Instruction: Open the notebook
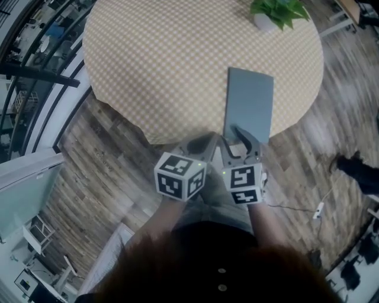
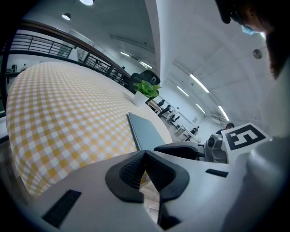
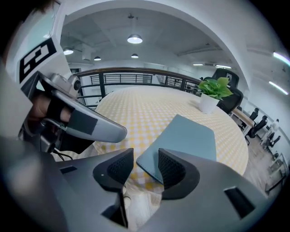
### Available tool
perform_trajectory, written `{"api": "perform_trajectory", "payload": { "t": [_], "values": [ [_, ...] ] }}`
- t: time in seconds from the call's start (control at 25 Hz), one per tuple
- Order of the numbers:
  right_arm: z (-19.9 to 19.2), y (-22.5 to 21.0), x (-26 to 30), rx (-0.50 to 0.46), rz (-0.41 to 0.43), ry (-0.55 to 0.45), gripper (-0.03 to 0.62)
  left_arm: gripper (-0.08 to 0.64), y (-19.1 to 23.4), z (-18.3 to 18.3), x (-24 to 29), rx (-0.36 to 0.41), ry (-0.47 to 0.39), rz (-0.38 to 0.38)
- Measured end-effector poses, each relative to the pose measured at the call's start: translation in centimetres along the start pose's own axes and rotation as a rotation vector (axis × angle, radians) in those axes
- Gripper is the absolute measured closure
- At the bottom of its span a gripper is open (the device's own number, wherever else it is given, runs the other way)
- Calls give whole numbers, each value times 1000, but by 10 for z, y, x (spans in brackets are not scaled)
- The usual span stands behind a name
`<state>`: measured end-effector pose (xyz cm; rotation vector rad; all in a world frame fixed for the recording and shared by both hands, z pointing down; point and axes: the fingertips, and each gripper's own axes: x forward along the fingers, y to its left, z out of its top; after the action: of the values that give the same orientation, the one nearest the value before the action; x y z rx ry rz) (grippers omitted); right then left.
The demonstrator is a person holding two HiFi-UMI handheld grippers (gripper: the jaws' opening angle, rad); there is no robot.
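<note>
A closed grey-blue notebook (image 1: 250, 100) lies on the near right part of a round table (image 1: 166, 65) with a yellow checked cloth; its near edge reaches the table's rim. My right gripper (image 1: 238, 137) hovers just off that near edge, open, nothing between its pads. In the right gripper view the notebook's (image 3: 186, 138) near corner shows beyond the right gripper (image 3: 146, 165). My left gripper (image 1: 204, 144) hangs close beside it to the left, over the table's rim, jaws shut and empty. The left gripper view has the left gripper (image 2: 145, 156) low, with the notebook (image 2: 146, 131) ahead.
A potted green plant (image 1: 275, 12) stands at the table's far right edge. Wood floor surrounds the table, with a dark railing (image 1: 35, 71) at the left. A person's shoe (image 1: 355, 165) and a cable (image 1: 296, 207) lie on the floor at the right.
</note>
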<state>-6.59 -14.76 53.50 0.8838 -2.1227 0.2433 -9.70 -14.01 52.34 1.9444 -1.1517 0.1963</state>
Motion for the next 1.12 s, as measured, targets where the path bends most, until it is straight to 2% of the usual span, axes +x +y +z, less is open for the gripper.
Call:
{"api": "perform_trajectory", "payload": {
  "t": [0.32, 0.48, 0.72, 0.88, 1.12],
  "values": [
    [-8, -5, 11, -90, -92, 35, 428, 549, 3, -6, 3, -10, 10, -6],
    [-8, -4, 12, -108, -112, 41, 429, 549, 4, -6, 4, -10, 14, -11],
    [-7, -4, 11, -117, -97, 36, 444, 549, 2, -4, 7, 0, 24, -24],
    [-6, -4, 11, -78, -51, 22, 466, 549, 1, -4, 8, 13, 37, -34],
    [-3, -2, 9, -36, -30, 17, 512, 549, -2, -3, 8, 30, 58, -53]
  ]
}}
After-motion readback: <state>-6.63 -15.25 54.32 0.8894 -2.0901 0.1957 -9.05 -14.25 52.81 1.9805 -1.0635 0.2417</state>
